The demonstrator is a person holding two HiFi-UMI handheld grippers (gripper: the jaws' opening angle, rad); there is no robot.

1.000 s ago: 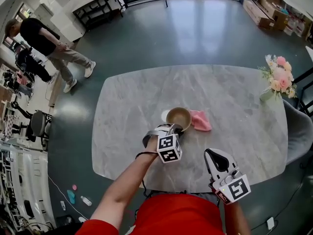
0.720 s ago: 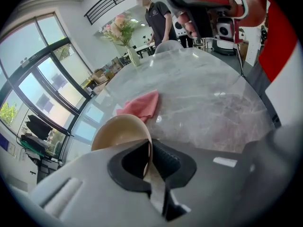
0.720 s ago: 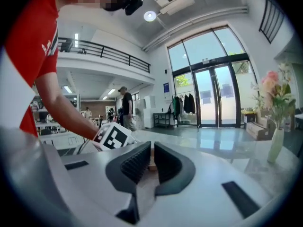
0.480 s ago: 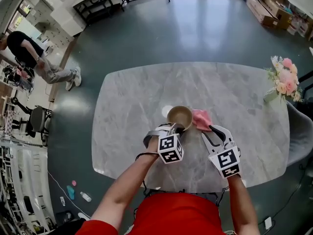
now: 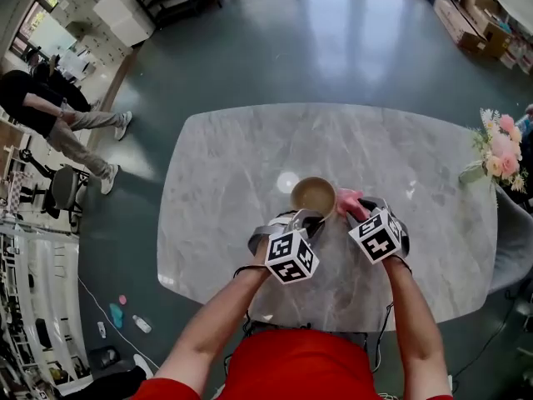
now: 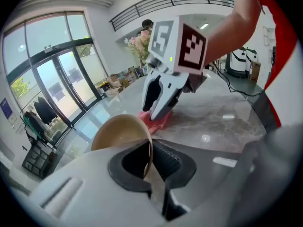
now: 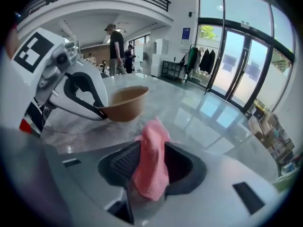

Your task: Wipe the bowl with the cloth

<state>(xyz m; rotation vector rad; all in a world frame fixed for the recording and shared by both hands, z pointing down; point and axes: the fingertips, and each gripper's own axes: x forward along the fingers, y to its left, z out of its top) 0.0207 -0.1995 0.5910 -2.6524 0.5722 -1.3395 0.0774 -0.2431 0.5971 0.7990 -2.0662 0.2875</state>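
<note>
A tan bowl (image 5: 313, 195) sits on the grey marble table (image 5: 233, 165), and my left gripper (image 5: 306, 217) is shut on its near rim. In the left gripper view the rim (image 6: 120, 132) stands pinched between the dark pads. Just right of the bowl lies a pink cloth (image 5: 346, 200). My right gripper (image 5: 360, 209) points down at it, and its jaws have just been opening. In the right gripper view a raised fold of the cloth (image 7: 151, 160) stands between the wide jaws, and the pads do not press on it. The bowl (image 7: 125, 103) shows beyond.
A vase of pink flowers (image 5: 498, 148) stands at the table's right edge, with a grey chair (image 5: 512, 240) beside it. A person (image 5: 50, 115) walks on the floor far left. Boxes (image 5: 466, 15) line the far right wall.
My right gripper has come down from near the table's front edge to the pink cloth, and its jaws have opened. The left gripper stays at the bowl's rim.
</note>
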